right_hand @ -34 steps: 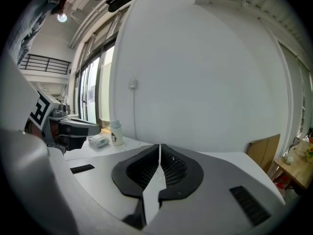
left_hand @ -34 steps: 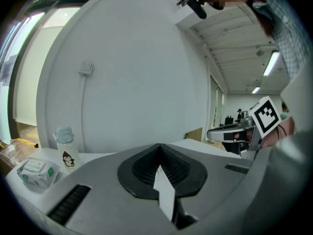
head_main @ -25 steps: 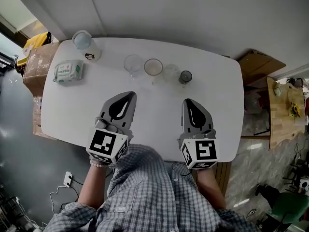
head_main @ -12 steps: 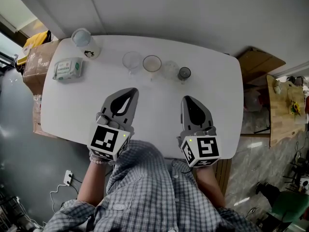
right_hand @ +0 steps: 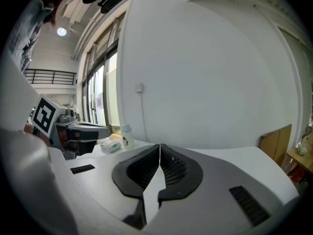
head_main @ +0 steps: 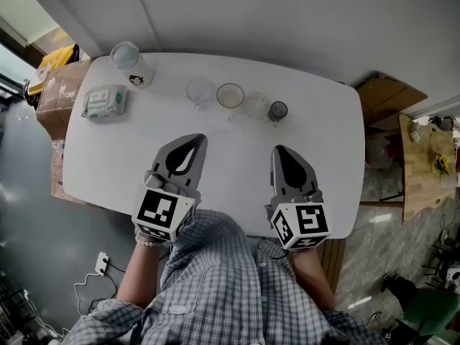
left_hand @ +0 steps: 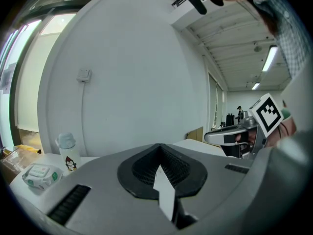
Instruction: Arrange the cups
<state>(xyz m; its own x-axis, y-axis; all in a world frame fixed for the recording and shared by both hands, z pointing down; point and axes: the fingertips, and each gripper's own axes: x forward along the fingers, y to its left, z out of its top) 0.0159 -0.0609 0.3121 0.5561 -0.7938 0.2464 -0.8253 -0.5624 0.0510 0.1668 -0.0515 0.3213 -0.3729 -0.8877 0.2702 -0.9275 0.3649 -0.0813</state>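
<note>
Four cups stand in a row at the far middle of the white table: a clear cup, a cup with a tan inside, another clear cup and a small dark cup. My left gripper rests near the table's front, shut and empty, a short way before the left cups. Beside it my right gripper is also shut with nothing in it, its tip short of the dark cup. In both gripper views the closed jaws hide the cups; the left gripper and right gripper show their tips meeting.
A pale bottle with a penguin print and a pack of wipes sit at the table's far left corner. Cardboard boxes stand off the left edge, and a wooden stand is to the right. A wall runs behind the table.
</note>
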